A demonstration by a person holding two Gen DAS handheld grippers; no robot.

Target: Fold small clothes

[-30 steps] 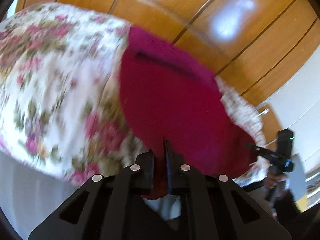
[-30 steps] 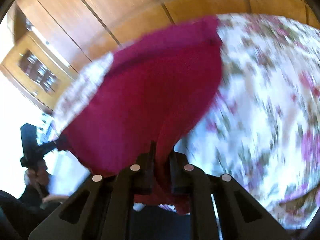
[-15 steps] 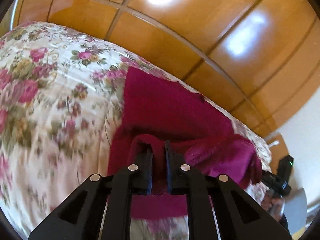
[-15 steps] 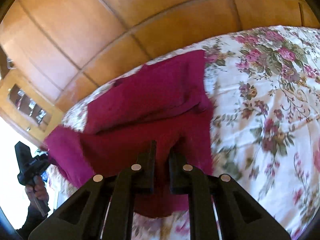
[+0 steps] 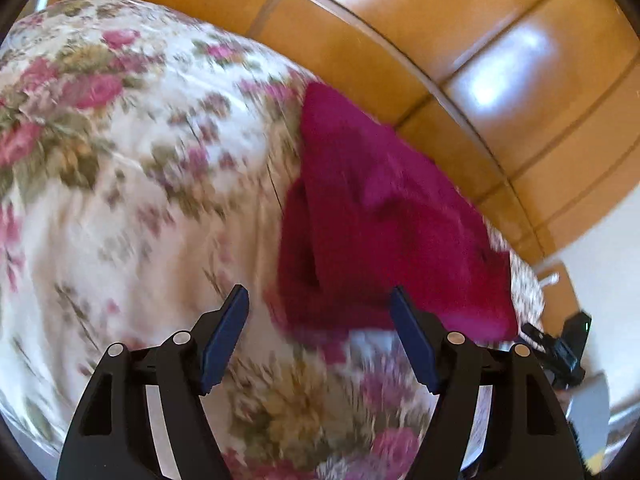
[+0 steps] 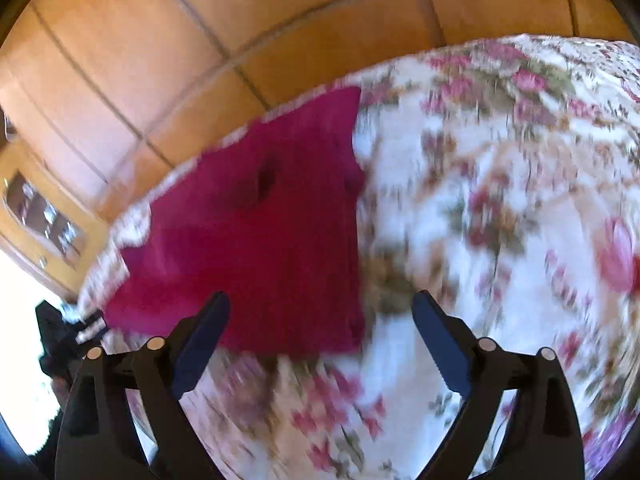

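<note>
The magenta garment (image 5: 392,236) is lying folded over on the floral bedspread (image 5: 132,200), near the wooden wardrobe (image 5: 500,72). Both the left gripper (image 5: 320,320) and right gripper (image 6: 320,320) are opening their fingers wide, gripping nothing, just short of the cloth's near edge

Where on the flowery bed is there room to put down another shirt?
The bedspread is bare beside the red cloth, on the side away from the wooden wall; in the right wrist view that is the wide flowered stretch to the cloth's right. It is tight only between cloth and wall.
</note>
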